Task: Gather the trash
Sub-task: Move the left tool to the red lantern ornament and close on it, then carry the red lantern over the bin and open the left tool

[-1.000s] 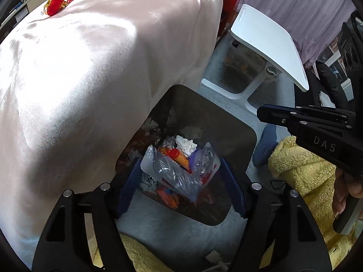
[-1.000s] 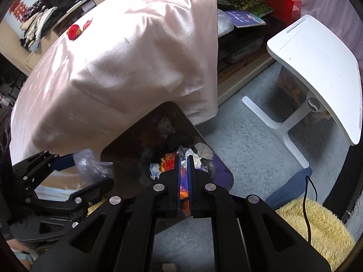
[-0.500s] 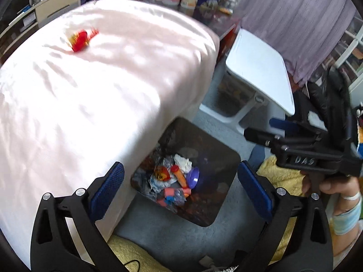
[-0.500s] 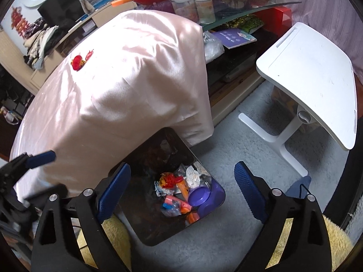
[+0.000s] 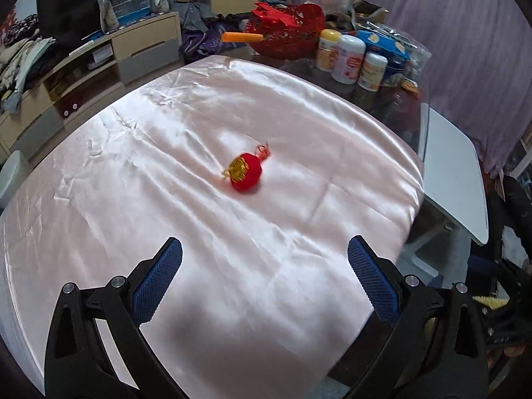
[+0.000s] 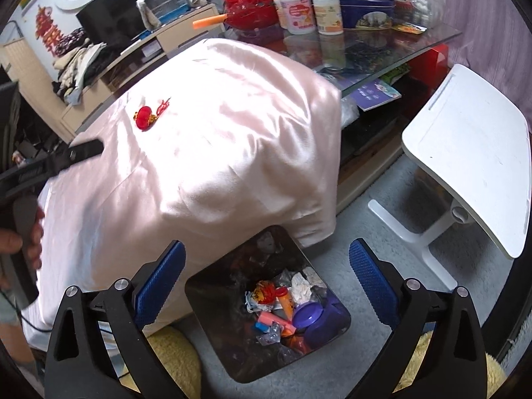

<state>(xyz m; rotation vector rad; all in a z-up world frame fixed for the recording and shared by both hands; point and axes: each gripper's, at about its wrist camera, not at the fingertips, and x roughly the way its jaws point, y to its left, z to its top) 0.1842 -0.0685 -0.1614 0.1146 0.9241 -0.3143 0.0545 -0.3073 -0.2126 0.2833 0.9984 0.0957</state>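
Across the middle of both views: pink satin cloth (image 5: 199,199) draped over the table, hanging down its near side. Right of it, white side table (image 6: 465,153) on grey carpet (image 6: 362,239). At the foot of the cloth, dark trash bin (image 6: 212,286) on the carpet, partly full: wrappers, crumpled tissue, purple cap, orange bits.

My right gripper (image 6: 266,286) hangs above the bin, jaws opening, now wide, nothing between the pads. My left gripper (image 5: 264,279) is over the cloth, fully spread and empty; in the right view only one dark finger and my hand (image 6: 23,232) on its grip show.

Small red lantern ornament (image 5: 246,171) lies on the cloth ahead of the left jaws, well apart from them; slightly blurred, probably gold trim and a tassel.
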